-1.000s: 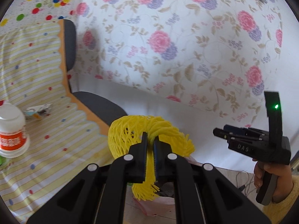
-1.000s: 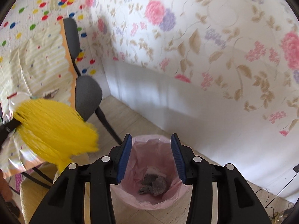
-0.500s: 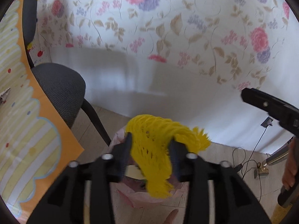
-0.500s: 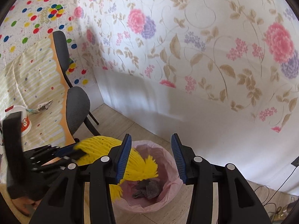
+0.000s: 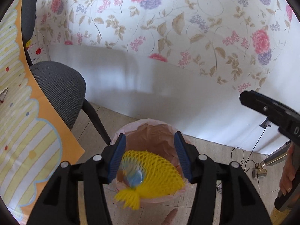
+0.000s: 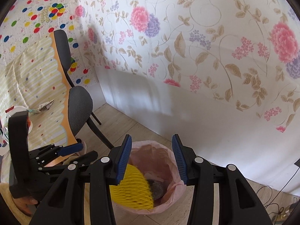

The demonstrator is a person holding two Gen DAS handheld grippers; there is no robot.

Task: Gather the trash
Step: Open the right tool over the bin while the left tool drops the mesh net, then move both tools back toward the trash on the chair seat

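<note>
A yellow foam net sleeve [image 5: 150, 176] lies free in the mouth of a pink-lined trash bin [image 5: 150, 125], blurred. My left gripper [image 5: 150, 155] is open and empty right above the bin. In the right wrist view the net [image 6: 131, 189] lies in the bin [image 6: 168, 168] beside a grey wad [image 6: 157, 187]. My right gripper [image 6: 151, 159] is open and empty above the bin. The left gripper shows there at lower left [image 6: 80, 151], and the right gripper's body shows at the right of the left wrist view [image 5: 271, 112].
A grey office chair [image 5: 60, 88] stands left of the bin, next to a table with a striped yellow cloth [image 5: 20, 131]. A crumpled wrapper [image 6: 45, 106] and a white bottle lie on the table. Floral wall behind; cables [image 5: 249, 161] lie on the floor at right.
My left gripper carried the yellow net from the table over the bin, opened and let it go. The net now lies in the bin. My right gripper stayed open above the bin.
</note>
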